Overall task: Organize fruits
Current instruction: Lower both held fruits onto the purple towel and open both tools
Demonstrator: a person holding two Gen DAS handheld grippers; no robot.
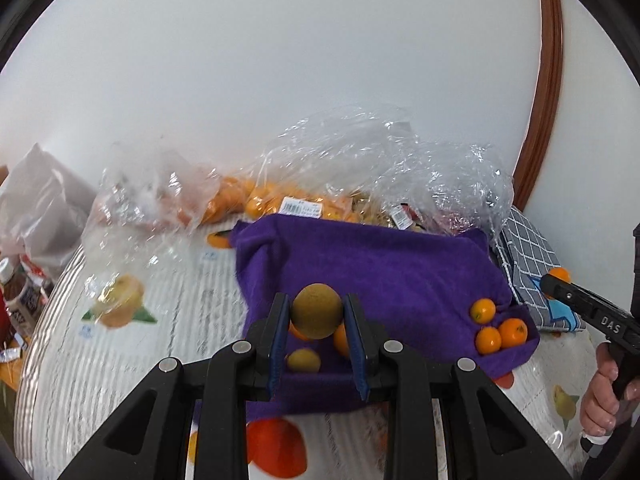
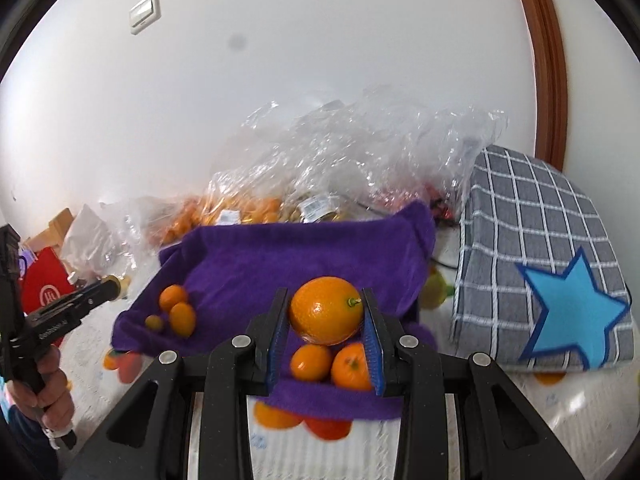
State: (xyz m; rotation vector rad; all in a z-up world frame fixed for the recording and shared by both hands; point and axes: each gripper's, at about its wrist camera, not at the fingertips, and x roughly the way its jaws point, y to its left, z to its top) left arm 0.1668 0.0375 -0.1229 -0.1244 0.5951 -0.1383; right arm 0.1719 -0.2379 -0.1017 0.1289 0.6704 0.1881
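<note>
Two oranges (image 1: 301, 332) half hidden behind left claw (image 1: 316, 316)

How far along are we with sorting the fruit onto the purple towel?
Done: several small oranges already lie in a cluster on the purple towel.

In hand: the left hand-held gripper is shut on a brownish-green fruit; the right hand-held gripper is shut on an orange.

Left: more fruit still sits in the clear plastic bags behind the towel.
</note>
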